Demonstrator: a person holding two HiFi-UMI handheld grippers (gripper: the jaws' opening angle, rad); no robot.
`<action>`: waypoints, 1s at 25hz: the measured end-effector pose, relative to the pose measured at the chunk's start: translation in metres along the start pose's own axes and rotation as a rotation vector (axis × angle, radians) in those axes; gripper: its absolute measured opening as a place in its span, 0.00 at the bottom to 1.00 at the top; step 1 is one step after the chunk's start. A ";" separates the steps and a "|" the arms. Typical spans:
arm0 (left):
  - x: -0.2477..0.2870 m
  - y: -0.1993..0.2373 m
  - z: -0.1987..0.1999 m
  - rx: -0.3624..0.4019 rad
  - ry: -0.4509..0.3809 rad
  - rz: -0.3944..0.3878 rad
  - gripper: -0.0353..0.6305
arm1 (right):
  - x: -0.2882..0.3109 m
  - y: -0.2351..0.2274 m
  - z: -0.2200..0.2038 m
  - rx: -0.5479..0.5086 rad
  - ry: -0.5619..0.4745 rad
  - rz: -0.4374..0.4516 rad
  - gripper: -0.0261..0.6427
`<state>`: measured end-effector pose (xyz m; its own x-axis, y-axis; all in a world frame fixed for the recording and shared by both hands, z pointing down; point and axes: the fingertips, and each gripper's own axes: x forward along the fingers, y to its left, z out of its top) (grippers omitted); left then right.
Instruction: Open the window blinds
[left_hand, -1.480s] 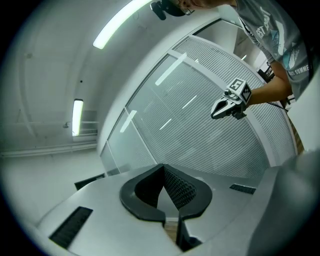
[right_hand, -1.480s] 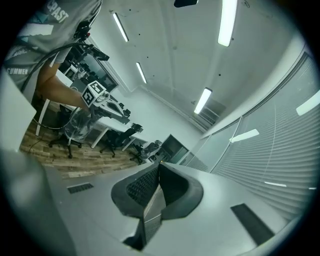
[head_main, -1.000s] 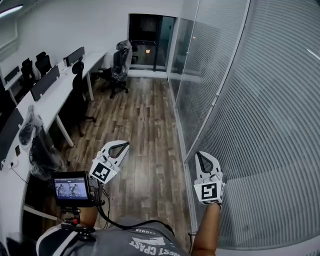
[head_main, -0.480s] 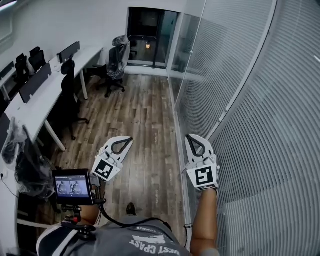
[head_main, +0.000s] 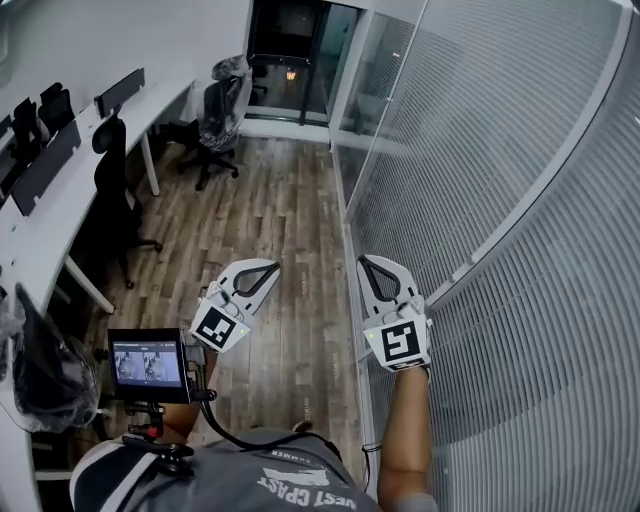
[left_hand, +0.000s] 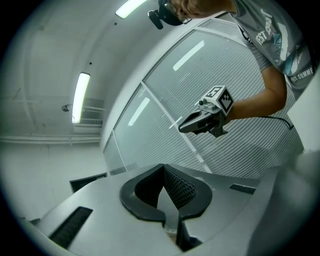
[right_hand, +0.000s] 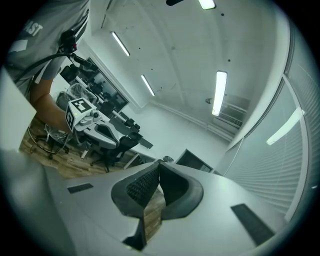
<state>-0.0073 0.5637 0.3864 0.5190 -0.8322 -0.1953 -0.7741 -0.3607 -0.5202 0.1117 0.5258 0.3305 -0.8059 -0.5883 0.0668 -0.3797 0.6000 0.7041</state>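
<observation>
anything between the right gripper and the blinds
Nothing loose stands between the right gripper and the blinds; only open air beside the wall. Lamp reflections in the left gripper view hint the slats may sit behind a glass pane.

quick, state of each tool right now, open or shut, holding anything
Left tool: closed, holding nothing.
Right tool: closed, holding nothing.

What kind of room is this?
Most likely an open-plan office: a long white desk with monitors, swivel chairs, and glass partition walls covered by closed blinds.
</observation>
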 end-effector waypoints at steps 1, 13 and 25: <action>0.014 0.007 -0.008 -0.001 -0.001 -0.003 0.05 | 0.012 -0.009 -0.008 0.004 -0.002 -0.001 0.04; 0.215 0.080 -0.118 0.075 0.045 0.023 0.05 | 0.161 -0.133 -0.174 0.045 -0.067 0.014 0.04; 0.370 0.153 -0.230 0.059 0.088 -0.001 0.05 | 0.290 -0.231 -0.291 0.079 -0.044 0.028 0.04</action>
<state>-0.0171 0.1035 0.4252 0.4837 -0.8667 -0.1221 -0.7497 -0.3383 -0.5688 0.0977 0.0594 0.3928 -0.8353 -0.5472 0.0529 -0.3902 0.6579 0.6441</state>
